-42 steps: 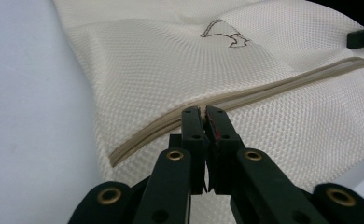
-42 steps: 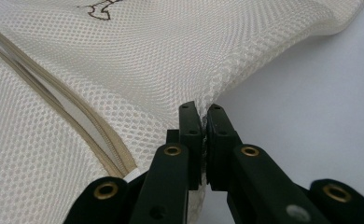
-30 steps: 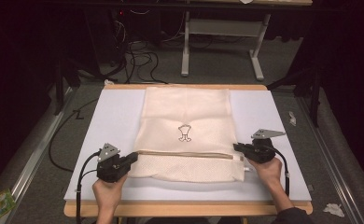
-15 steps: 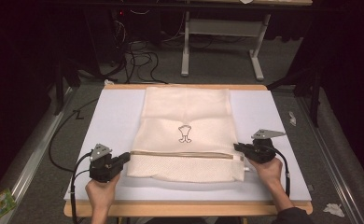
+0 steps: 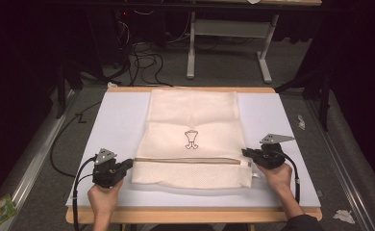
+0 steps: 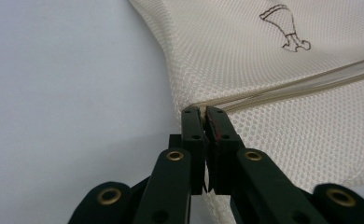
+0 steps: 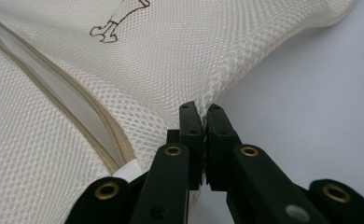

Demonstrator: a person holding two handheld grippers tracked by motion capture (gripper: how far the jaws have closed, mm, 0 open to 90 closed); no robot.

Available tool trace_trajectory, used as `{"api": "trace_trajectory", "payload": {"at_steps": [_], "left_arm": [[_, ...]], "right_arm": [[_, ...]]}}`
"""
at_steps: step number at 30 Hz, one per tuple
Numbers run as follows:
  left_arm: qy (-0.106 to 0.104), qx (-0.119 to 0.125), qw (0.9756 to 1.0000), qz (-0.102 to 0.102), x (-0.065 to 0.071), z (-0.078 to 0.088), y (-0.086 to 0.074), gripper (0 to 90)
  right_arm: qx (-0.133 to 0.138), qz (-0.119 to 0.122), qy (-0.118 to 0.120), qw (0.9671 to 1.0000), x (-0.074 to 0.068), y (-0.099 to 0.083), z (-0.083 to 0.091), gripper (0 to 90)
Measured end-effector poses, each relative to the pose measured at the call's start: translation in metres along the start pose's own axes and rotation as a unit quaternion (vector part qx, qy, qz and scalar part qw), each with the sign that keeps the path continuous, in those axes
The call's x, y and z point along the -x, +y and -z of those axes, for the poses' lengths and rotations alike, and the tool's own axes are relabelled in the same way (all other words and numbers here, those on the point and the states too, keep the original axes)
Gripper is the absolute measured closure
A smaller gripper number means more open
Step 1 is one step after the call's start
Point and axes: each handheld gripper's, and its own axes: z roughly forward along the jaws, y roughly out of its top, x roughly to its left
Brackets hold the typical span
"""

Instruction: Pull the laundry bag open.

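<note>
Bearing a small line-drawn emblem (image 5: 191,139), no legible writing, the mesh bag (image 5: 193,120).

1. One cream mesh bag (image 5: 193,139), lying between the two grippers and pinched at both side edges.
2. One zip (image 5: 188,160) across the bag, running from one gripper's jaws toward the other's.
3. One small printed figure (image 5: 191,139) on the bag, beyond both grippers.
4. Two grippers: left gripper (image 5: 127,165) and right gripper (image 5: 245,152).
5. One white board (image 5: 113,125) beneath them.
6. Perhaps two paper scraps (image 5: 343,215) on the floor, outside the right gripper; dim there.
</note>
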Motion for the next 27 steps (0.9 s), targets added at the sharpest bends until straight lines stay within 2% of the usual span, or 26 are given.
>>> {"api": "trace_trajectory", "payload": {"at_steps": [2,7,11,15,21,27], "left_arm": [[0.007,-0.003,1.0000,-0.006,0.003,-0.001,0.000,87.2],[-0.011,-0.001,0.9999,0.004,0.004,0.000,0.001,87.1],[-0.011,-0.005,0.9999,-0.004,0.007,-0.001,0.002,87.0],[-0.021,-0.011,0.9997,-0.007,0.011,-0.005,0.000,86.8],[-0.023,-0.018,0.9995,-0.011,0.014,-0.010,-0.001,86.5],[-0.021,-0.014,0.9996,-0.009,0.012,-0.010,-0.001,85.2]], "right_arm": [[-0.001,0.000,-0.002,1.0000,0.000,0.000,0.000,88.5],[0.001,-0.011,0.001,0.9999,0.004,-0.002,0.001,88.3],[0.003,-0.013,-0.001,0.9999,0.004,-0.002,0.002,87.8],[-0.001,-0.019,-0.001,0.9998,0.009,-0.005,0.003,87.2],[-0.009,-0.025,-0.005,0.9996,0.012,-0.010,0.003,85.6],[-0.017,-0.024,-0.008,0.9996,0.010,-0.012,-0.002,83.2]]}}
